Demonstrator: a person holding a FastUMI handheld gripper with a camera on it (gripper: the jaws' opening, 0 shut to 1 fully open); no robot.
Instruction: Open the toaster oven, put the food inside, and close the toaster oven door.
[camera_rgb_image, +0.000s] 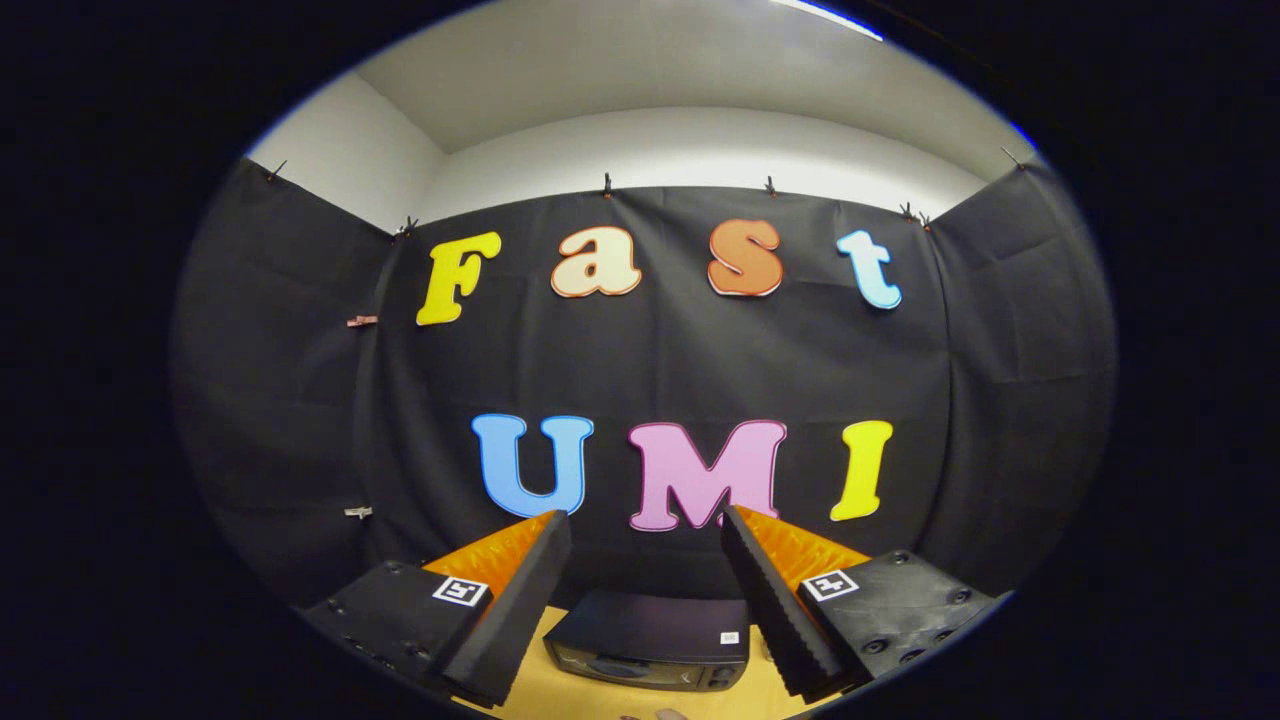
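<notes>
- The booth's black cloth wall (660, 370) stands behind the toaster oven and rises far above it, wrapping round on both sides; it is pinned up by small clips along its top edge.
- Above the cloth, a pale wall and ceiling (640, 110) show, well above the toaster oven.
- The wooden table top (545, 690) lies under the toaster oven, with bare wood showing in front of it and to either side.
- The toaster oven (650, 640) is a dark, low box sitting on the table close to the cloth wall. It lies just ahead of the fingers and low between them, its top panel and front face towards the camera. The door on its front looks closed, though the front is small and dim.
- The gripper (645, 525) is held above the toaster oven, tips raised against the cloth. Its two fingers are spread wide apart, one on each side of the toaster oven, with nothing between them and nothing in their grasp.
- A small square marker (460, 590) sits on each finger's base, to either side of the toaster oven.
- A small pale thing (665, 714) lies on the table in front of the toaster oven; too little of it is visible to tell what it is.
</notes>
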